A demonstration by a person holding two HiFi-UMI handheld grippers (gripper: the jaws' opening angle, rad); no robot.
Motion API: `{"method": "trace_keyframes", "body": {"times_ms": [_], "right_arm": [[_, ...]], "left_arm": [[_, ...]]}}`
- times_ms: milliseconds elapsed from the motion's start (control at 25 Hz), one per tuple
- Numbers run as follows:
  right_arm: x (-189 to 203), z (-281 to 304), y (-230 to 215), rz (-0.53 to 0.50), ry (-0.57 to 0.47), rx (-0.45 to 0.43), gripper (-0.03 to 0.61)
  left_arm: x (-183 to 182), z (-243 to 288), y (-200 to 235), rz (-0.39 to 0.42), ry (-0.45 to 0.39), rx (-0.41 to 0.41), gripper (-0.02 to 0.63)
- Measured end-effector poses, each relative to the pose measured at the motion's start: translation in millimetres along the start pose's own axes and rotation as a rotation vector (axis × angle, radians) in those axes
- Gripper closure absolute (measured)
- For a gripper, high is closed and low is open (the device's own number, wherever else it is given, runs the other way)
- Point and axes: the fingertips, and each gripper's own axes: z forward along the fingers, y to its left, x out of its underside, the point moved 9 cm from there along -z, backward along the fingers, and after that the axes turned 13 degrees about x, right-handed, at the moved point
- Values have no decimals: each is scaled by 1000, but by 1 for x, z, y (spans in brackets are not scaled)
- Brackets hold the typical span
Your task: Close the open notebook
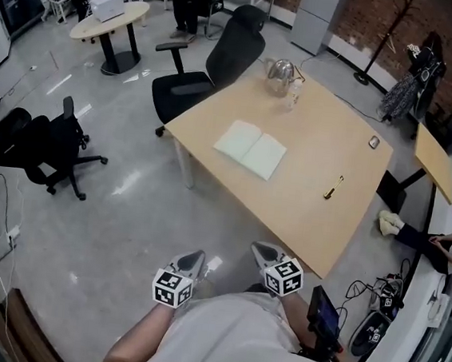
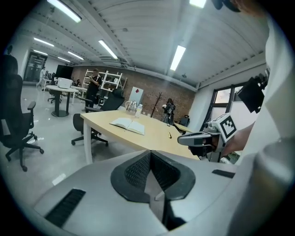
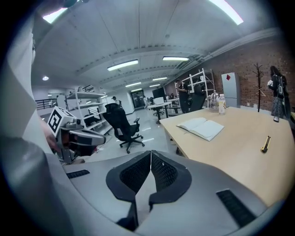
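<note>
Wood table (image 1: pixel 318 146) w/ open notebook (image 1: pixel 250 148); grey floor (image 1: pixel 119 205)

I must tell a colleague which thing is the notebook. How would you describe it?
Find the light wooden table with a black office chair at its far side. Near its middle lies the open notebook, two pale pages spread flat. It is the only paper thing; its neighbours are a shiny metal kettle and a small brass-coloured stick.

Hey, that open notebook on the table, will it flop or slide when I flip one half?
The notebook looks thin and lies nearly flat, so its pages probably flop. It seems light on the smooth table, so it may slide if pushed.
</note>
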Motion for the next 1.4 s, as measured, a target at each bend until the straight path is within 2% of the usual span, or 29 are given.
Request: {"method": "trace_keyframes", "body": {"times_ms": [520, 800, 1080, 1400], "right_arm": [[-24, 52, 22, -26, 35, -22, 561], [-33, 99, 26, -8, 59, -81, 561], [-61, 145, 12, 6, 43, -122, 561], [-82, 175, -37, 42, 27, -78, 561]], "left_arm": [[-3, -32, 52, -55, -44, -71, 609], [-6, -40, 75, -88, -27, -142, 609], [-39, -20, 107, -79, -13, -169, 609], [-89, 39, 140, -30, 48, -118, 609]]}}
